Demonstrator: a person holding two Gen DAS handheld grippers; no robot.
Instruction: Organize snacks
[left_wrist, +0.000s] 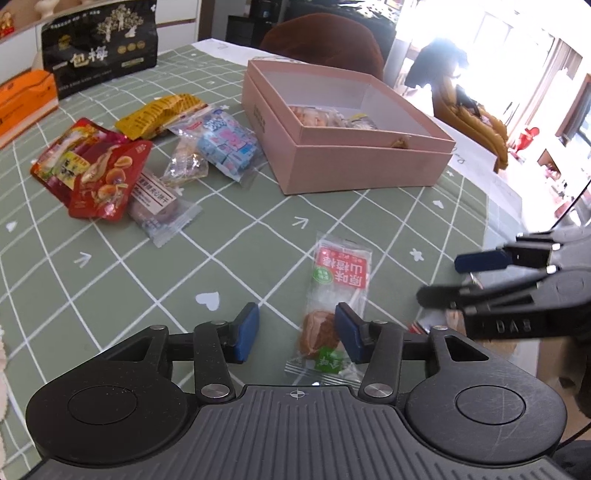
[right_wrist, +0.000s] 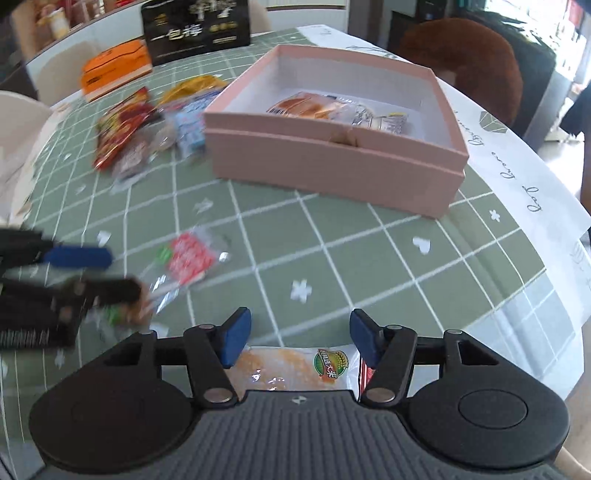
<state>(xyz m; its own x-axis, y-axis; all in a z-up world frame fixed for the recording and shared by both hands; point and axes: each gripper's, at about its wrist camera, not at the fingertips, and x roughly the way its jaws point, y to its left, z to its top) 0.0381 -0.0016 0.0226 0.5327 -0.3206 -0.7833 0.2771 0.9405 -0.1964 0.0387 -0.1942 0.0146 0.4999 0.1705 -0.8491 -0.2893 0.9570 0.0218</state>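
A matt green checked cloth (left_wrist: 258, 229) covers the bench. The pink box (left_wrist: 365, 166) looks like matt cardboard with a smooth white lining. The snack packets at ten o'clock (left_wrist: 107, 177) are glossy, crinkled plastic film, like the clear hawthorn wrapper (left_wrist: 340, 280). Each tool (left_wrist: 295, 332) is matt black plastic with ribbing, bright metal rivets and blue rubbery pads (left_wrist: 246, 328).

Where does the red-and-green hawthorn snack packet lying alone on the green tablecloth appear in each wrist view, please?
Left wrist view: the hawthorn packet lies at lower centre, its near end beside the left claw's right finger.
Right wrist view: the hawthorn packet is at left of centre, blurred, next to the left claw coming in from the left edge.
Shared landmark: the pink box lies beyond it in both.
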